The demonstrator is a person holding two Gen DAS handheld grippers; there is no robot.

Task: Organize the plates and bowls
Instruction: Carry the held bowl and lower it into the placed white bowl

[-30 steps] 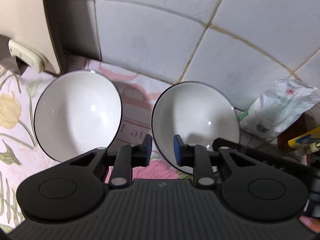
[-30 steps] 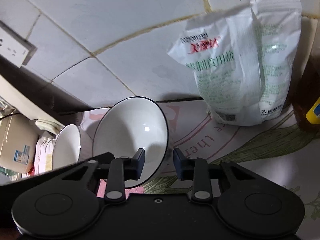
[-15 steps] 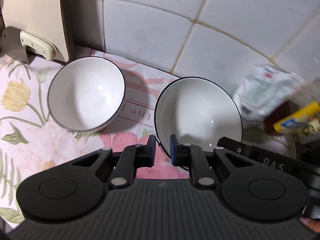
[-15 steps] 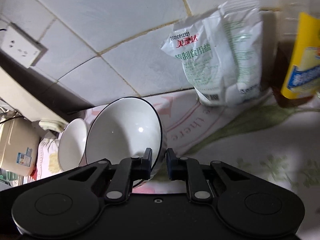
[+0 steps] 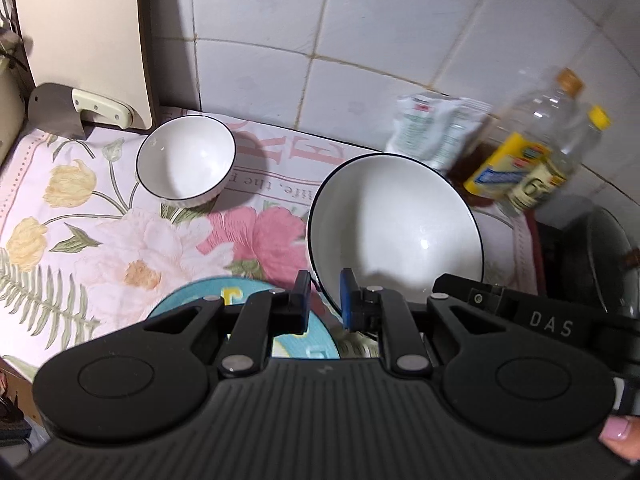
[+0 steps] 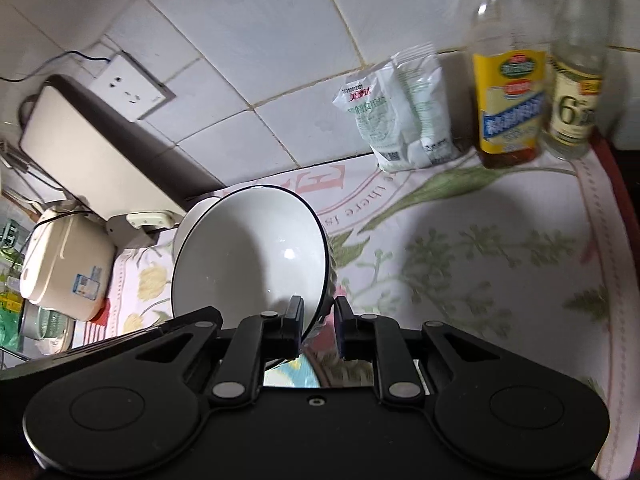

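A large white bowl with a dark rim (image 5: 396, 224) hangs tilted above the floral cloth (image 5: 132, 240). My left gripper (image 5: 325, 299) is shut on its near-left rim. My right gripper (image 6: 319, 321) is shut on the rim of the same bowl (image 6: 248, 256), on the opposite side. A smaller white bowl (image 5: 186, 160) stands on the cloth near the wall; in the right wrist view only its edge (image 6: 187, 222) shows behind the large bowl. A blue plate (image 5: 320, 346) lies below the left gripper's fingers.
A cutting board (image 5: 84, 36) leans on the tiled wall with a cleaver (image 5: 76, 110) at its foot. A salt bag (image 6: 400, 120) and two bottles (image 6: 508, 96) stand at the back right. A rice cooker (image 6: 64, 264) is on the left, a dark pan (image 5: 600, 256) on the right.
Both grippers closed on the large bowl's rim, then rose and drew back from the wall with it. The small bowl stayed on the cloth. The blue plate came into view.
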